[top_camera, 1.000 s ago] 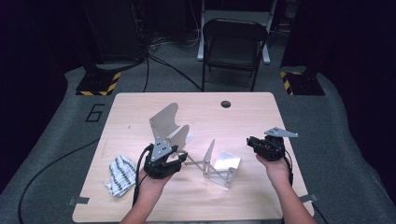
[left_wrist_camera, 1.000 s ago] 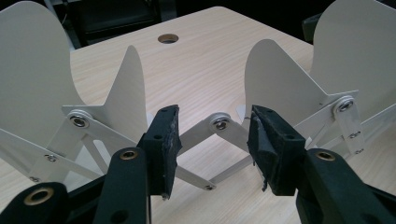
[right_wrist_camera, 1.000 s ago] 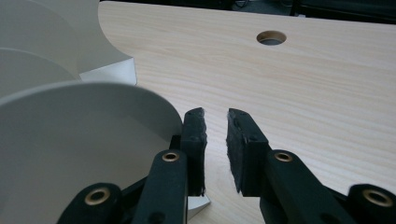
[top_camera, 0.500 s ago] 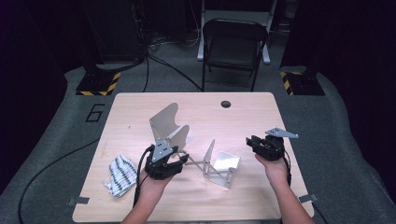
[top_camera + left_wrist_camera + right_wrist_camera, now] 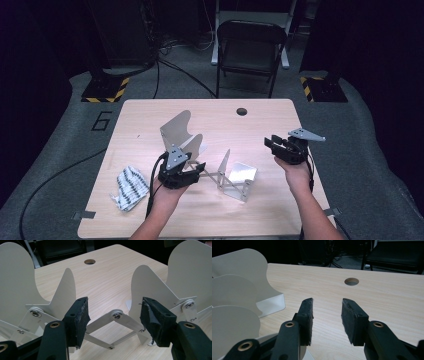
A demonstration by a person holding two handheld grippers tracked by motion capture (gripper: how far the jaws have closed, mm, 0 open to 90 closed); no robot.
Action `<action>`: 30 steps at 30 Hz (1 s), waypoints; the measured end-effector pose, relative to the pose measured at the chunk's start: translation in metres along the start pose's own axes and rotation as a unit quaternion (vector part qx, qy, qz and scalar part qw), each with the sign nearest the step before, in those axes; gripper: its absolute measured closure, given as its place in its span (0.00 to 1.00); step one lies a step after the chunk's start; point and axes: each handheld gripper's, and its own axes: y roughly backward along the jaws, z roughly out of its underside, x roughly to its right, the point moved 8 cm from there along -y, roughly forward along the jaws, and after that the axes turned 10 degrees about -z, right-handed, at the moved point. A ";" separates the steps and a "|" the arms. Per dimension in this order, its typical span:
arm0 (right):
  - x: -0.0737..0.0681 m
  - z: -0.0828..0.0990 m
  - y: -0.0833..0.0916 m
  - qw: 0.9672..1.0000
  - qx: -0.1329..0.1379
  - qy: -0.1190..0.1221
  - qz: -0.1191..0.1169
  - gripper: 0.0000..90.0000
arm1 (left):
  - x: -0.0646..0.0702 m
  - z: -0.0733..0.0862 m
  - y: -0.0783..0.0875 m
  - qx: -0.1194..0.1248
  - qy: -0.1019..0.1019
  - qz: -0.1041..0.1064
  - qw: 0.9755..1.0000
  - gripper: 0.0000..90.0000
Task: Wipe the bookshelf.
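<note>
The left hand-held gripper (image 5: pixel 196 169) is sitting low on the desk (image 5: pixel 150 112) with its jaws spread fairly wide; they have just been opening, and the pads (image 5: pixel 79 315) are standing clear of the scissor linkage (image 5: pixel 117 315) that runs between them, so nothing is being gripped. That linkage belongs to an expanding metal file rack (image 5: pixel 210 160), lying stretched across the middle of the desk from the tall curved plates (image 5: pixel 177 131) behind the left gripper to the end plates (image 5: pixel 240 175) toward the right. The right hand-held gripper (image 5: pixel 270 143) is hovering off the rack's right end, well apart from it, jaws at a middling gap that has just been widening, with only bare desk between them.

The rack looks like thin painted sheet metal: light and stiff in each plate, but loose as a whole, since the riveted crossbars are likely to fold or stretch under any push. The smooth paint will probably be slippery, so a pinch across a flat plate edge near a rivet, one gripper at each end, seems the steadiest hold.

A striped cloth (image 5: pixel 131 186) is lying near the left forearm, clear of the rack. A cable hole (image 5: pixel 242 111) is sitting at the far edge, and a folding chair (image 5: pixel 250 47) is standing beyond the desk. Nothing is blocking either gripper's approach.
</note>
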 end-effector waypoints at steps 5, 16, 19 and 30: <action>-0.004 -0.006 -0.001 1.000 -0.001 0.011 -0.010 0.68 | -0.002 0.001 0.000 -0.002 0.002 -0.001 1.000 0.44; -0.009 -0.003 -0.004 0.999 -0.012 0.006 -0.032 0.71 | -0.002 0.004 -0.002 -0.007 0.000 -0.002 1.000 0.44; -0.009 -0.002 -0.004 0.999 -0.020 0.007 -0.044 0.71 | -0.003 0.005 -0.002 -0.006 0.005 -0.003 1.000 0.44; -0.025 0.013 0.007 0.998 -0.021 0.007 -0.063 0.71 | -0.007 0.008 0.006 -0.006 0.018 -0.011 1.000 0.40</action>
